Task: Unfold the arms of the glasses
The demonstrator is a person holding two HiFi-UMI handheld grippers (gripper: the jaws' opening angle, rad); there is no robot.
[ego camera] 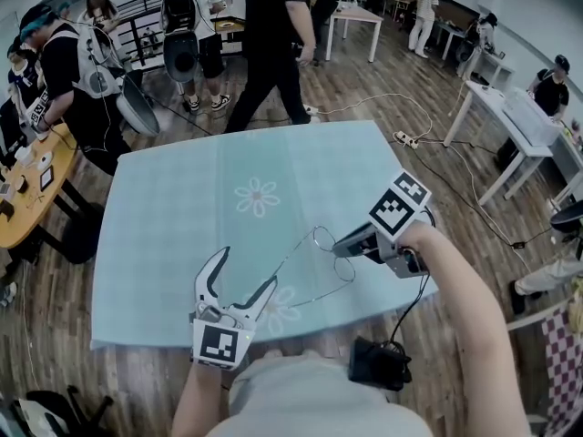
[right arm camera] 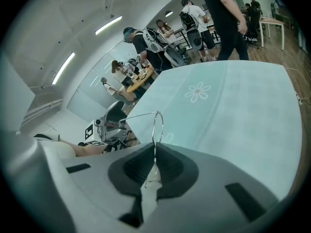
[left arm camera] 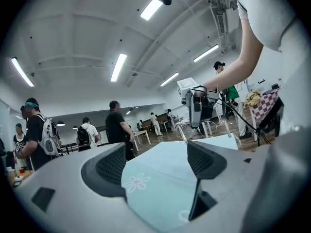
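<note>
Thin wire-rimmed glasses (ego camera: 324, 238) hang a little above the pale blue tablecloth (ego camera: 182, 208), near its front right part. My right gripper (ego camera: 340, 248) is shut on the frame between the two lenses. In the right gripper view one lens ring (right arm camera: 157, 126) stands up from the closed pads (right arm camera: 167, 165), and a thin arm runs off to the left. My left gripper (ego camera: 246, 271) is open at the table's front edge. Its jaws point up toward the free end of that arm and hold nothing. The left gripper view has wide-apart pads (left arm camera: 112, 166) over the cloth.
A daisy print (ego camera: 258, 196) marks the cloth's middle. Several people stand beyond the table's far edge. A wooden table (ego camera: 27, 198) with small items is at the left, and white tables (ego camera: 510, 116) are at the right. Cables and a power strip (ego camera: 405, 138) lie on the wooden floor.
</note>
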